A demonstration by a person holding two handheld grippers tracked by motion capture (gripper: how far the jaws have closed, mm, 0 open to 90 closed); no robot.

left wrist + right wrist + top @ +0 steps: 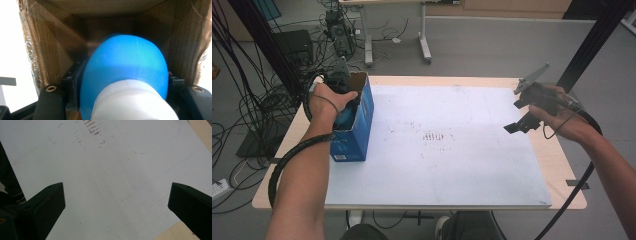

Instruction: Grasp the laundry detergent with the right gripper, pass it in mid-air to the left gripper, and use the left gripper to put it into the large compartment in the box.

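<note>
A: Where is the left gripper [346,102]?

B: At the left of the high view, pushed down into the open top of the blue box [357,131]. The hand [326,102] on it sits just over the box's opening, and its cable loops down along the forearm towards the lower left.

A: Is it holding anything?

B: Yes. In the left gripper view the jaws are clenched on a blue bottle [125,65] with a white cap [132,100]. The bottle fills the middle of that frame, cap at the bottom edge, rounded blue body pointing deeper in. A black jaw presses each flank.

A: So the bottle is inside the box?

B: Inside, with brown cardboard walls [62,45] on the left, right and top of that frame. Whether it touches the bottom of the box I cannot tell.

A: And the box itself?

B: It stands upright on the left edge of the white board [452,150] that covers the table [562,165].

A: The right gripper [523,120]?

B: At the right of the high view, held in the hand [562,117] above the board's right edge, well apart from the box. In the right gripper view its jaws stand wide apart at the lower corners, released, with bare scuffed board [112,182] between them.
</note>
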